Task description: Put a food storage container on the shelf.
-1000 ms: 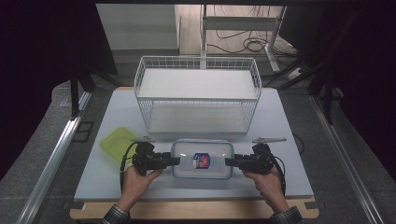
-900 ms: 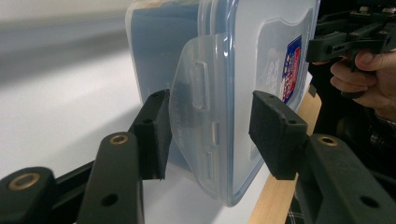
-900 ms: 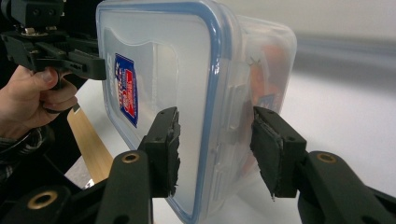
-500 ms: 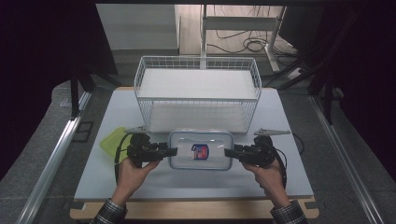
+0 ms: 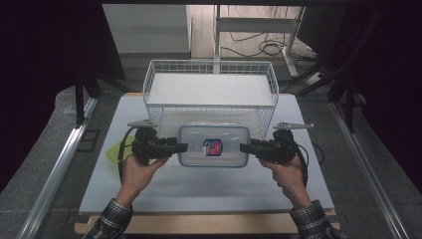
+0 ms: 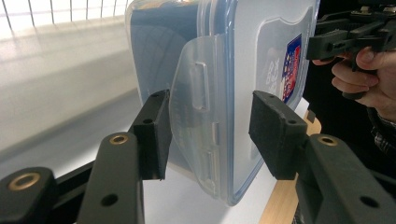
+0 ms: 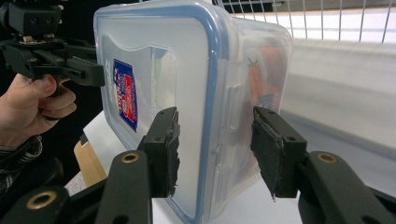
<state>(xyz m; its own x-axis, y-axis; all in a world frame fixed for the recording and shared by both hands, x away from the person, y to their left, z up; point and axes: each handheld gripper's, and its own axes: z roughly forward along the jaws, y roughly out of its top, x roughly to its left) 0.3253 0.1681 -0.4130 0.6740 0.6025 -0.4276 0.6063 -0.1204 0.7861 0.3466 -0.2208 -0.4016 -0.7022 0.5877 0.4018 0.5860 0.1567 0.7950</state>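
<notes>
A clear plastic container with a blue-rimmed lid and a red and blue sticker hangs level above the white table, just in front of the wire basket. My left gripper is shut on its left end and my right gripper on its right end. In the left gripper view the pads clamp the container across its side latch, with the right gripper at the far end. In the right gripper view the pads squeeze the container at lid and base, and the left gripper shows beyond.
The white wire basket stands at the back middle of the table, open at the top. A lime green flat item lies on the table under my left hand. A wooden strip runs along the table's front edge. Cables lie on the floor behind.
Both grippers have risen together with the container, which has left the table and now sits higher in the high view, closer to the basket's front wall.
</notes>
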